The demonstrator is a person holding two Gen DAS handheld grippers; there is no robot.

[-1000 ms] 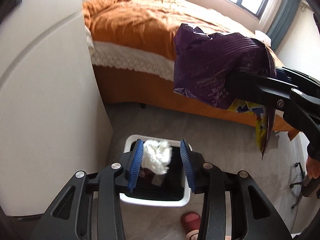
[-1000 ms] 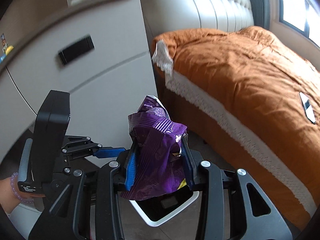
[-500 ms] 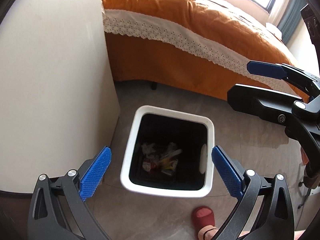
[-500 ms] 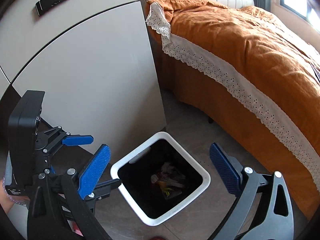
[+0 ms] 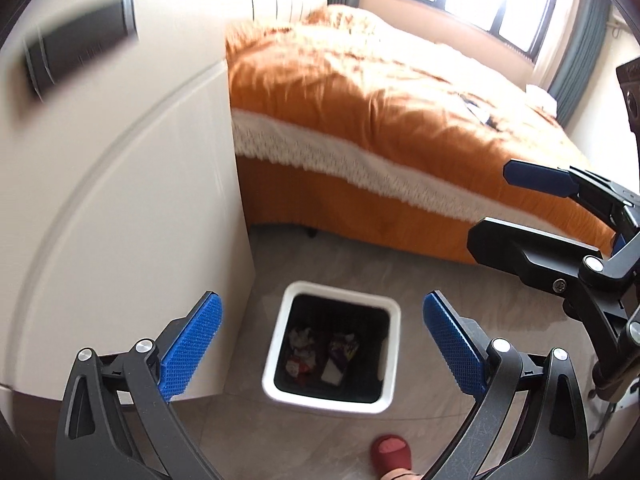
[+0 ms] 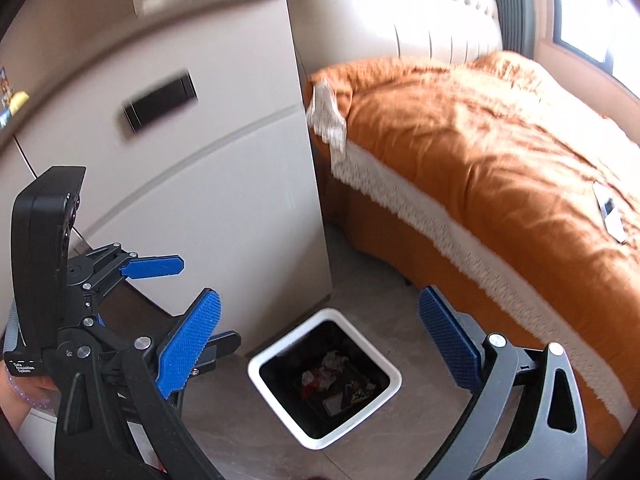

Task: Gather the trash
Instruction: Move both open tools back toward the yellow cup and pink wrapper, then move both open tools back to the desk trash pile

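Bedroom floor of grey tile (image 5: pixel 360 272) filled the lower middle of my left wrist view, with a cream cabinet (image 5: pixel 120 200) down the left side and an orange-covered bed (image 5: pixel 380 120) across the upper right. My left gripper (image 5: pixel 322 344) was pitched steeply down toward the floor, its blue pads (image 5: pixel 190 346) splayed wide at the lower left and lower right of the frame with nothing between them. Framed in that gap sat the white square bin (image 5: pixel 394 352), lined in black and standing upright, mouth facing up. Down in it I could see the trash (image 5: pixel 320 352): crumpled wrappers, one purple piece lying roughly upright in the frame, its shape too small to read further. My right gripper (image 5: pixel 492 208) reached in from the right edge, pointing left above the bin's far side, one blue pad high and the black finger below it, well apart. A red slipper (image 5: pixel 390 454) showed at the bottom edge.

From the right wrist view, the same cabinet (image 6: pixel 200 160) took the upper left and the bed (image 6: pixel 500 160) the right, a small white device (image 6: pixel 608 212) lying on the cover. My right gripper (image 6: pixel 320 344) also tilted downward, jaws spread wide and empty. The bin (image 6: pixel 256 364) sat in the lower middle, turned corner-on, with the trash (image 6: pixel 336 380) at its bottom. My left gripper (image 6: pixel 192 308) came in from the left edge, jaws apart, a hand (image 6: pixel 20 392) behind it.
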